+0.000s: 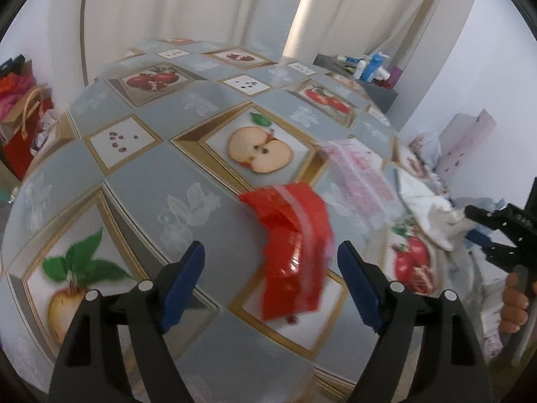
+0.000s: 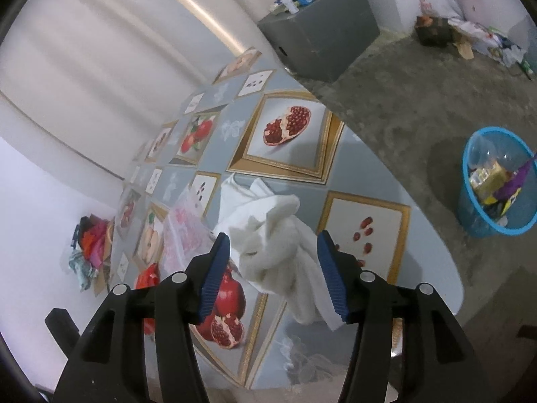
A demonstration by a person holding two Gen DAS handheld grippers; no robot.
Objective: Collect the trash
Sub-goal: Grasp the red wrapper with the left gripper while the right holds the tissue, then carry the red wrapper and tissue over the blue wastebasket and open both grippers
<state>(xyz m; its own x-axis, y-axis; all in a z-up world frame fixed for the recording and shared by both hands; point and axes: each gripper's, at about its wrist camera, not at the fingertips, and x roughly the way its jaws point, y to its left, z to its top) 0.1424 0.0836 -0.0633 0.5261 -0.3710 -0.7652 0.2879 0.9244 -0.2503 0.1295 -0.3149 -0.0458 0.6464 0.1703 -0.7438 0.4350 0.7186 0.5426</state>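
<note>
Left hand-held gripper point(image 1: 271, 280) stands wide, pads clear of everything. Red wrapper point(image 1: 292, 252) lies crumpled on the counter point(image 1: 141, 181), in the gap between the blue pads and reaching a little beyond their tips, nearer the right pad; blurred, contact not evident.

Right hand-held gripper point(image 2: 273, 270) is about half open, nothing gripped. White tissue point(image 2: 268, 235) sits bunched on the counter between and just ahead of its pads; one fold runs close by the right pad, touching or not cannot be told. Pink-printed clear bag point(image 2: 186, 231) lies just left of the tissue. Blue bin point(image 2: 498, 184) stands on the floor, well apart, with trash inside.
</note>
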